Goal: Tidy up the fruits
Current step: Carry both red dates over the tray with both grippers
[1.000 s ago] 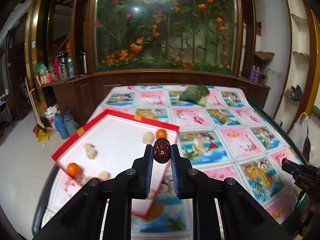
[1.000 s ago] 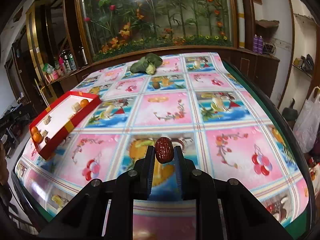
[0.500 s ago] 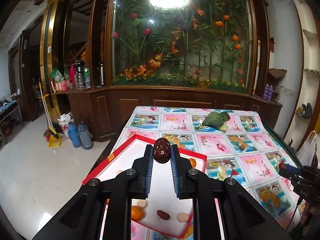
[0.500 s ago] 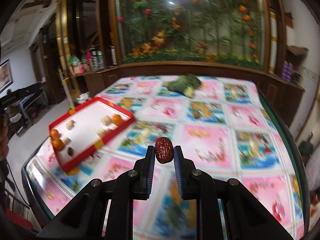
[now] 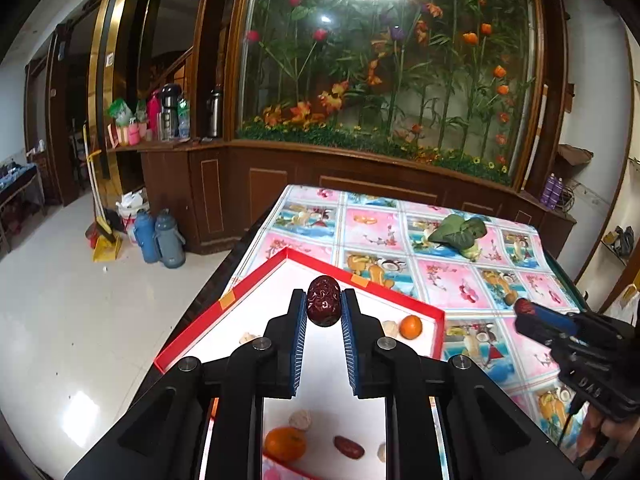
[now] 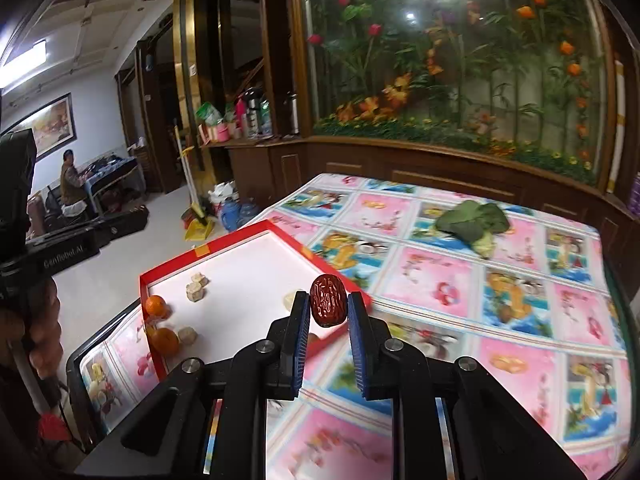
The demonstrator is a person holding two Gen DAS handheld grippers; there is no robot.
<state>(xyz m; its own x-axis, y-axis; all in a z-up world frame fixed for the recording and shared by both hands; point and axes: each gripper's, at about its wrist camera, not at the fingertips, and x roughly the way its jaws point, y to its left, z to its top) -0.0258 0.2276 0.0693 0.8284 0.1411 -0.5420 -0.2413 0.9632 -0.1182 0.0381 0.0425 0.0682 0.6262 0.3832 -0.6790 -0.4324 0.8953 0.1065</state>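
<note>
Left hand-held gripper (image 5: 324,309): pinching a date (image 5: 323,306), lower centre, above the tray (image 5: 400,304).
Right hand-held gripper (image 6: 329,309): gripping its date (image 6: 328,305) beside the tray, likely for dropping.

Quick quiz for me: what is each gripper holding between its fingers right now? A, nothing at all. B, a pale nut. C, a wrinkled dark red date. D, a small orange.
C: the left gripper pinches a wrinkled dark red date, and the right gripper pinches another date; the oranges lie in the red tray.
</note>
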